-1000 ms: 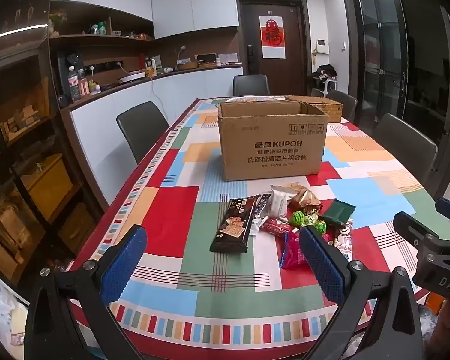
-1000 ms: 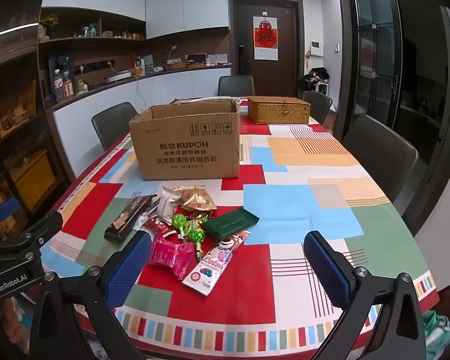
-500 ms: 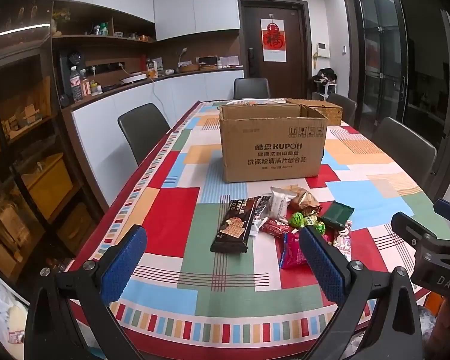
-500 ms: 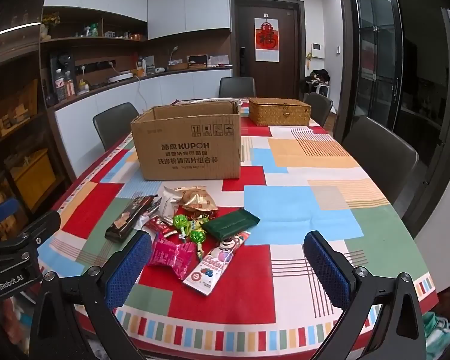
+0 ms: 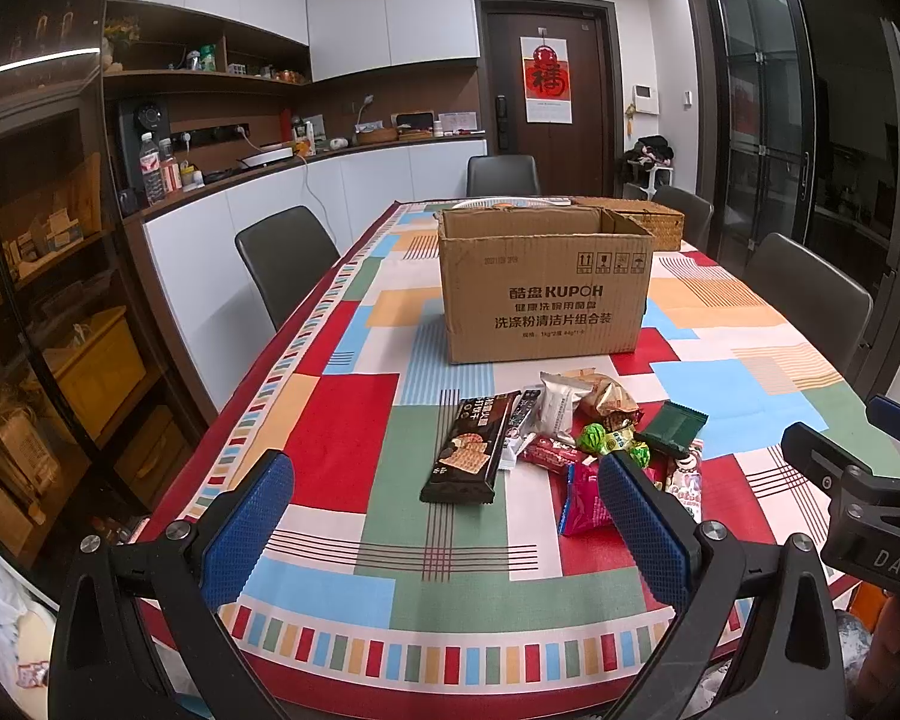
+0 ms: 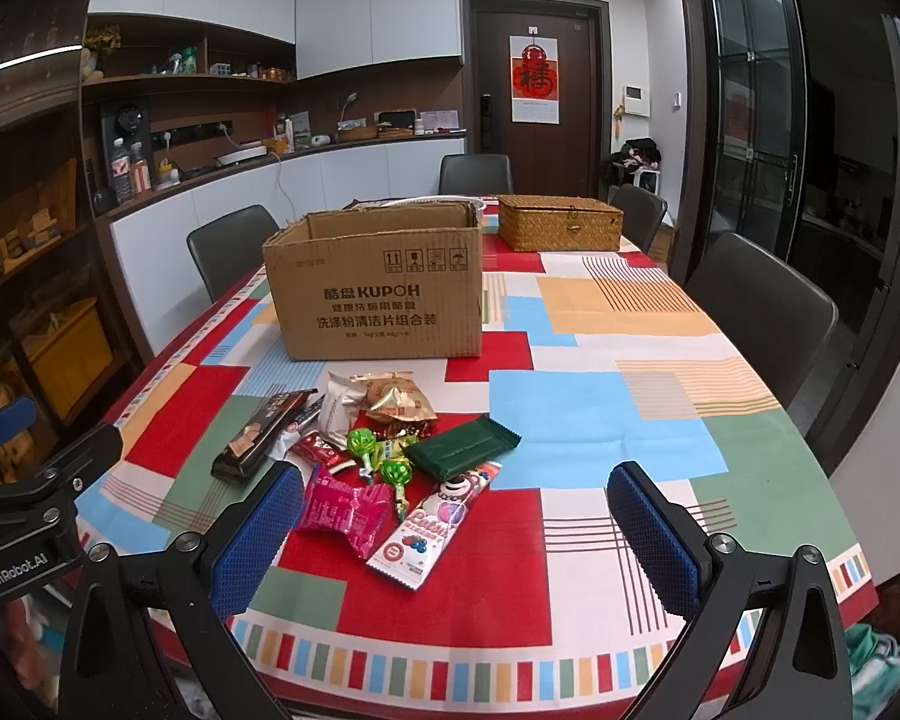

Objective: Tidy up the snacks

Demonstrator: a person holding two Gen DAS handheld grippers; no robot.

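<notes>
On the patchwork tablecloth, loose crinkly foil snack packets (image 6: pixel 384 456) look light, slippery, crushable: pinch flat sealed ends; left gripper (image 5: pixel 450 516) and right gripper (image 6: pixel 456 528) both spread, empty

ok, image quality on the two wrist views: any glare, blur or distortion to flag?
Left wrist: sharp; fisheye bends the glass cabinet front, which reflects a light streak. Right wrist: sharp too; dark vignette corners, the brown cardboard box print legible.
</notes>
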